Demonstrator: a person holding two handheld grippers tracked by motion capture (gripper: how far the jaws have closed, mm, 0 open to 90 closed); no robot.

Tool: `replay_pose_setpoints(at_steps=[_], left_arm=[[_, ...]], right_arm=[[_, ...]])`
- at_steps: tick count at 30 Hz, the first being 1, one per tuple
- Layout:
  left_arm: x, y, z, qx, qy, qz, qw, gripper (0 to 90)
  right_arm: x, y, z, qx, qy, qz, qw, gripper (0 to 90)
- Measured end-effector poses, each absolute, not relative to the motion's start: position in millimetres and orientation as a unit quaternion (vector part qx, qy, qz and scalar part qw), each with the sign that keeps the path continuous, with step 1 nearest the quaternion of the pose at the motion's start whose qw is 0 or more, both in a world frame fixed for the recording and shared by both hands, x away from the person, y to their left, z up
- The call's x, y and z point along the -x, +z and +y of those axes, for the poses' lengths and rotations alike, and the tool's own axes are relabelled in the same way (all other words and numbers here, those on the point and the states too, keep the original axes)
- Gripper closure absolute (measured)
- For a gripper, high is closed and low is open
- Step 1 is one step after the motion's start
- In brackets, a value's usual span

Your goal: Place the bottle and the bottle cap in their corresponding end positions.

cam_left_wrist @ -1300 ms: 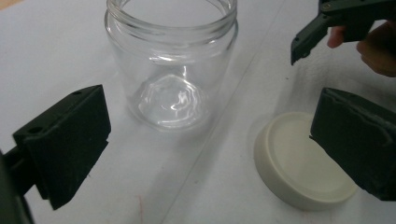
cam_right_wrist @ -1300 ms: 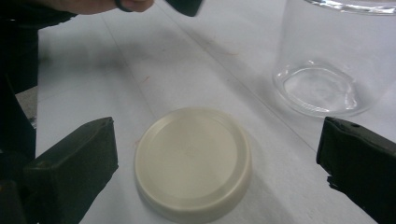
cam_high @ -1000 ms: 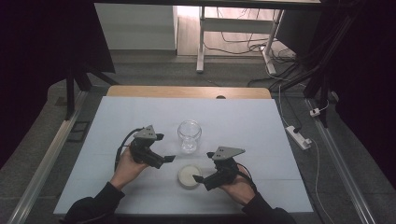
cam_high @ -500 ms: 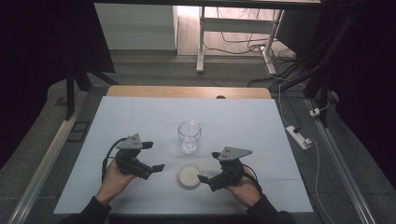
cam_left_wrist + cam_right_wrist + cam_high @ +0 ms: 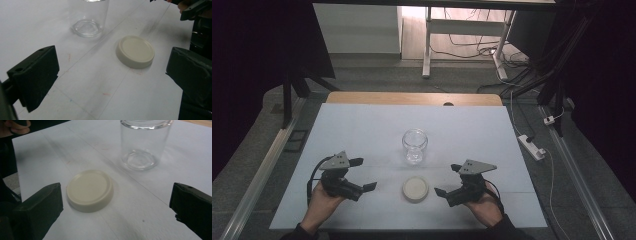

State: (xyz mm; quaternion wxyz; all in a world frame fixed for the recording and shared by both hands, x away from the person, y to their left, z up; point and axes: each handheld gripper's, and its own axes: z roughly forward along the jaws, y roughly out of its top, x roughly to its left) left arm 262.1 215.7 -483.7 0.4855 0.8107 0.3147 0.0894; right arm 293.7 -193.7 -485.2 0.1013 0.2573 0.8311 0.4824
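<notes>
here the round cream plastic lid (image 5: 415, 189) lies flat before the clear glass jar (image 5: 414, 146), between the wide-open, empty left gripper (image 5: 363, 174) and right gripper (image 5: 447, 180).

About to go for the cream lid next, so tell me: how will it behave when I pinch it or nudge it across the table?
The cream lid looks rigid, so it should not flex in a pinch. It lies flat and low on the white table, so it will probably slide rather than tip. Its rounded, smooth rim may slip between the jaws. The glass jar stands just behind it, so push away from that.

Lid (image 5: 415, 188) lies before the jar (image 5: 414, 145) — tongs flank it.
</notes>
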Motion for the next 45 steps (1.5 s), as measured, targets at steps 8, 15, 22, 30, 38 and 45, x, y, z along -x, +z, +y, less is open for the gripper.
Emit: replay_pose_setpoints(at_steps=[8, 15, 22, 30, 38, 45], left_arm=[[-245, -488, 233, -0.802, 0.099, 0.337, 0.483, 0.0], [-229, -494, 249, -0.794, 0.111, 0.358, 0.478, 0.0], [-212, -502, 263, -0.789, 0.120, 0.382, 0.466, 0.0], [-196, -510, 279, -0.781, 0.128, 0.409, 0.455, 0.0], [-182, -516, 286, -0.786, 0.139, 0.428, 0.424, 0.0], [-174, -521, 290, -0.791, 0.146, 0.442, 0.397, 0.0]], right_arm=[[-289, -484, -214, -0.277, 0.481, 0.824, 0.118, 0.0], [-282, -485, -232, -0.297, 0.477, 0.817, 0.132, 0.0], [-272, -486, -254, -0.326, 0.470, 0.806, 0.151, 0.0], [-261, -489, -282, -0.370, 0.460, 0.789, 0.167, 0.0], [-250, -491, -298, -0.391, 0.442, 0.787, 0.180, 0.0], [-241, -494, -303, -0.403, 0.427, 0.790, 0.179, 0.0]])
